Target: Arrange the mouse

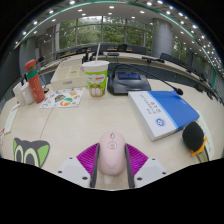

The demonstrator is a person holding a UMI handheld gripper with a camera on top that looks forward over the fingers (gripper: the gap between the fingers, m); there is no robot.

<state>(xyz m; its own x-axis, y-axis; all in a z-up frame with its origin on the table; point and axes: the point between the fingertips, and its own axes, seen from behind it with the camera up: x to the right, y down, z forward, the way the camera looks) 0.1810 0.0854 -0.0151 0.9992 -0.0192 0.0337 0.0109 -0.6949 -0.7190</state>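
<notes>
The hand-held gripper (111, 165) clasps the pink mouse (110, 150) (blue book (160, 112) beyond) on the table (70, 125).

The gripper (110, 165) shows two pale grey fingers, broad and blocky at five and seven o'clock and narrowing toward their tips. Each finger bears a magenta pad (88, 157) on its inner face, ribbed with fine lines. No hand or sleeve shows.

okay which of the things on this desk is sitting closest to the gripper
The pink mouse: it sits between the gripper pads, while the blue book and paper cup lie beyond.
</notes>
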